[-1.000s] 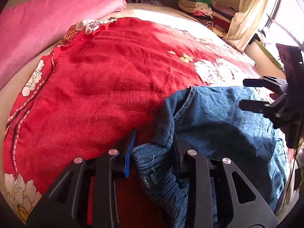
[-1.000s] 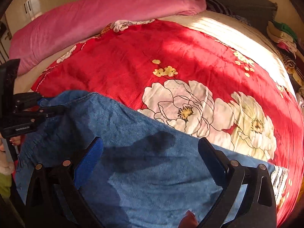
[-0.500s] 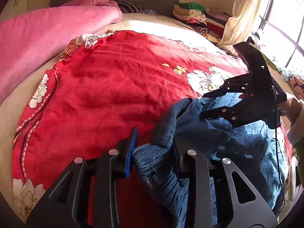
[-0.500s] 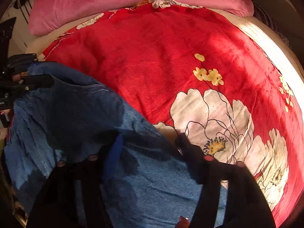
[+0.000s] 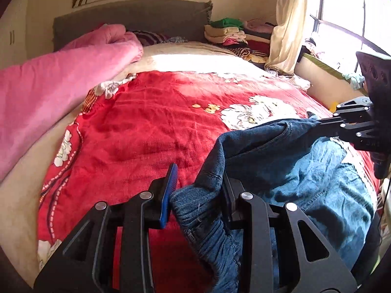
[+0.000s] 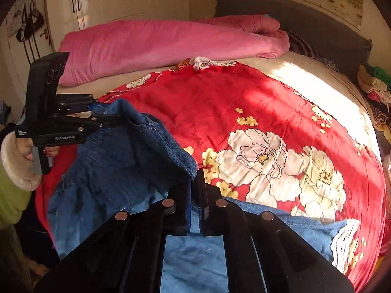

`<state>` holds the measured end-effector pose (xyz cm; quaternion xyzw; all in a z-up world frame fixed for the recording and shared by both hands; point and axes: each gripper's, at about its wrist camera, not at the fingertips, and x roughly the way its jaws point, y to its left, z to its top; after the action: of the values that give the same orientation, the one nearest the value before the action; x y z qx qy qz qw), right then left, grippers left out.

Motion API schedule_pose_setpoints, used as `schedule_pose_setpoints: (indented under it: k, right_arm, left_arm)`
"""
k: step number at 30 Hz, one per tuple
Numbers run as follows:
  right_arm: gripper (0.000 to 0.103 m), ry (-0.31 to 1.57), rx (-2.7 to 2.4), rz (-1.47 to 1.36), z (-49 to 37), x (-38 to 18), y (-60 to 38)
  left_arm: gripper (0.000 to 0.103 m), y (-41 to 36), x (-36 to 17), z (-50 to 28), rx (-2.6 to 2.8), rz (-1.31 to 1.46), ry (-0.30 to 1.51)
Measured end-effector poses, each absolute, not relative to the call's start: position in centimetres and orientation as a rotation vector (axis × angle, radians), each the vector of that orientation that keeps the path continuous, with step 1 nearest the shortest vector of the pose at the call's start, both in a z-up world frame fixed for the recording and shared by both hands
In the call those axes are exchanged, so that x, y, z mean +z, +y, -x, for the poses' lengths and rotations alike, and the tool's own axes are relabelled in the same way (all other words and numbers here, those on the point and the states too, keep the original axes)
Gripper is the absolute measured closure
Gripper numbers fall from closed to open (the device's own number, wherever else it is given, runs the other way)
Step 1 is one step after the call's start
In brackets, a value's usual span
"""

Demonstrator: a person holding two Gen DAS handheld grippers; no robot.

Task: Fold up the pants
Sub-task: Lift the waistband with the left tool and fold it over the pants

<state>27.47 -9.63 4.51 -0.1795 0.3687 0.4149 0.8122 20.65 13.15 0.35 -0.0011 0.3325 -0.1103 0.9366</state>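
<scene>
Blue denim pants (image 5: 305, 171) lie on the near edge of the bed, and their waistband is lifted. My left gripper (image 5: 198, 185) is shut on the bunched elastic waistband at one corner. My right gripper (image 6: 195, 183) is shut on the other part of the waistband edge and holds it up. The pants (image 6: 117, 166) hang stretched between both grippers. In the right wrist view the left gripper (image 6: 97, 119) shows at the left, clamped on the denim. In the left wrist view the right gripper (image 5: 320, 124) shows at the right, clamped on the denim. The pant legs trail off to the right (image 6: 317, 232).
A red floral blanket (image 5: 151, 127) covers the bed. A pink duvet (image 5: 56, 83) lies along its far left side. Folded clothes (image 5: 227, 31) are stacked by the grey headboard (image 5: 132, 22). A curtain and window (image 5: 293, 24) are at the right.
My right gripper has closed on the waistband edge; it was open above the flat pants before. Both grippers have lifted the waistband off the bed and the views tilted upward.
</scene>
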Motion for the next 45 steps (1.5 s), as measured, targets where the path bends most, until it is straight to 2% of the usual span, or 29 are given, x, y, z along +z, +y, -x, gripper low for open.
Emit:
schedule_pose_setpoints:
  k: [5, 9, 19, 23, 27, 37, 41, 45]
  right_arm:
    - [0.100, 0.737, 0.913, 0.327, -21.5, 6.1, -11.8]
    - [0.100, 0.753, 0.949, 0.288, -17.2, 5.4, -12.7]
    - [0.100, 0.902, 1.001, 0.244, -9.2, -1.6, -11.9]
    - [0.099, 0.936, 0.979, 0.205, -8.4, -3.7, -11.4]
    - [0.099, 0.925, 0.966, 0.174, -7.7, -3.9, -11.3]
    - [0.096, 0.944, 0.963, 0.176, -7.5, -5.6, -10.4]
    - [0.096, 0.949, 0.958, 0.161, -7.3, -5.8, -10.6]
    - [0.096, 0.947, 0.945, 0.153, -7.1, -5.8, -10.6]
  left_arm:
    - [0.079, 12.0, 1.8, -16.8, -0.274, -0.073, 0.606]
    - [0.079, 11.4, 1.1, -13.2, -0.292, -0.111, 0.628]
    - [0.079, 10.4, -2.9, -6.2, -0.298, -0.150, 0.765]
    - [0.076, 10.8, -3.8, -5.4, -0.255, -0.115, 0.797]
    - [0.060, 12.0, -2.6, -4.3, -0.219, -0.043, 0.775]
    - [0.058, 14.0, 1.3, -1.1, -0.125, -0.009, 0.720]
    - [0.058, 12.3, 3.5, -1.0, -0.176, 0.028, 0.672]
    - [0.059, 7.9, 2.9, -3.5, -0.287, 0.039, 0.709]
